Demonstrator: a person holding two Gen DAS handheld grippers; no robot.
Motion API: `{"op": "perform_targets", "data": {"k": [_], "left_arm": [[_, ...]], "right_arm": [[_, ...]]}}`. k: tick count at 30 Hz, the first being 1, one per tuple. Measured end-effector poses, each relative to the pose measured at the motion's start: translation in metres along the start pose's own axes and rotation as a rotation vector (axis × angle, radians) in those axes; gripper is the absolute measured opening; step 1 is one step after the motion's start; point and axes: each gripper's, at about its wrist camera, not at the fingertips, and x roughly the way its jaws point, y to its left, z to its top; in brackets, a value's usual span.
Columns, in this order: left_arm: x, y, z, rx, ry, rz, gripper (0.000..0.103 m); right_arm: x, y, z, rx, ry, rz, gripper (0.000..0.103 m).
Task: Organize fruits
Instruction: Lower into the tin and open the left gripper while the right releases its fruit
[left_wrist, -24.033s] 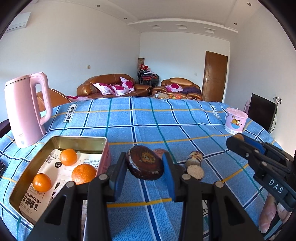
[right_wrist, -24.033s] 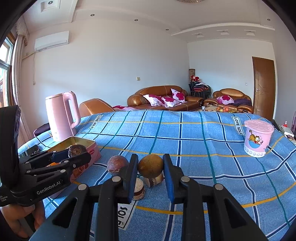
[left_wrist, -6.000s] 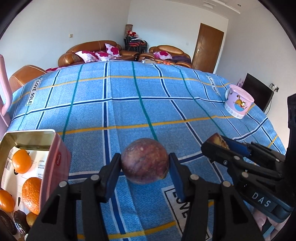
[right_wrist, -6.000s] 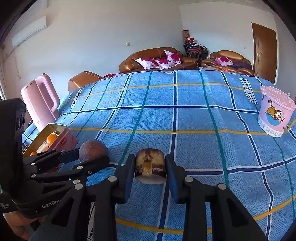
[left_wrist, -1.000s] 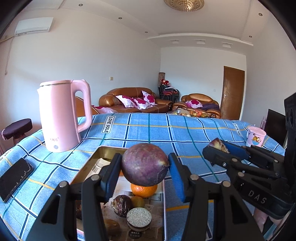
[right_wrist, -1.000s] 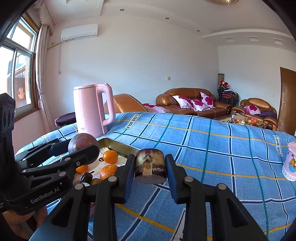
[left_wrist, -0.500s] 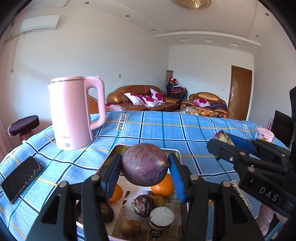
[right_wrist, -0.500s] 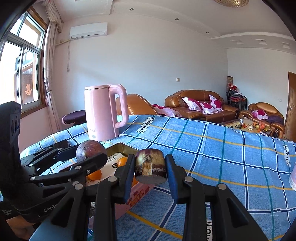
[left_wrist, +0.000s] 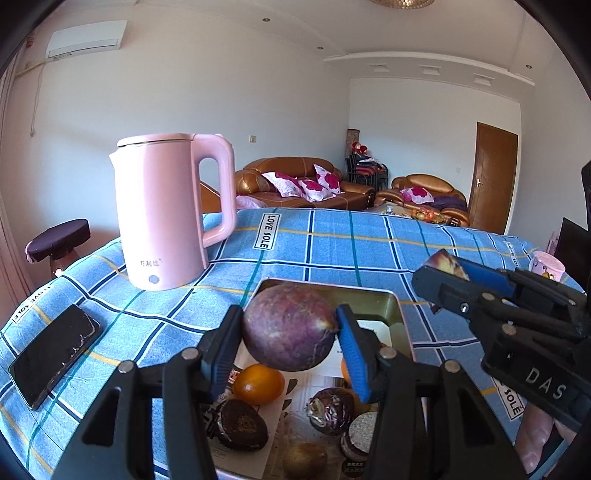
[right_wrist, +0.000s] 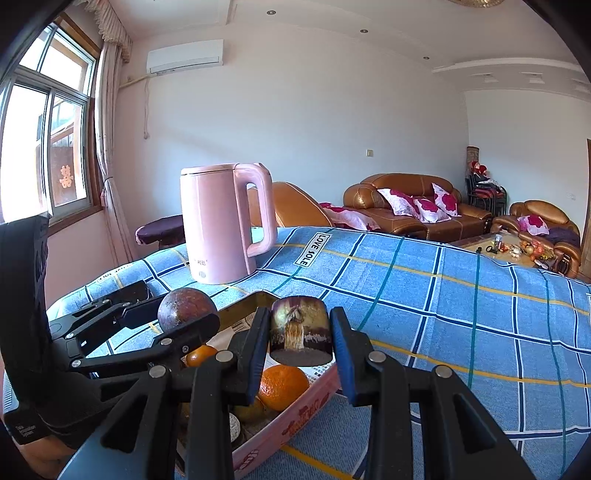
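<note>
Two grippers, each holding one fruit over the tin.

Left fingers (left_wrist: 221, 343) pinch a round purple fruit (left_wrist: 290, 326); right fingers (right_wrist: 341, 343) pinch a cut fruit piece (right_wrist: 299, 332). Both hang above the open tin (left_wrist: 384, 301), where oranges (right_wrist: 282, 387) and dark fruits (left_wrist: 240, 424) already lie. A pink kettle (left_wrist: 162, 210) and a phone (left_wrist: 53, 354) sit on the blue checked cloth (left_wrist: 332, 243) nearby.

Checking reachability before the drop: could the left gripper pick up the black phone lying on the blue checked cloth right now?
Probably not: the left gripper is shut on a round purple fruit, so its jaws are occupied; the black phone itself lies uncovered.
</note>
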Motion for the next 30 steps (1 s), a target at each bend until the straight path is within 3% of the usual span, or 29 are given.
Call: {"op": "perform_targets", "data": {"k": [12, 30], "left_arm": [[0.020, 0.013, -0.003, -0.013, 0.077, 0.004, 0.053], [0.025, 0.014, -0.003, -0.011, 0.100, 0.016, 0.053]], "right_arm": [[0.038, 0.005, -0.002, 0.012, 0.068, 0.005, 0.035], [0.066, 0.000, -0.012, 0.045, 0.172, 0.027, 0.035]]}}
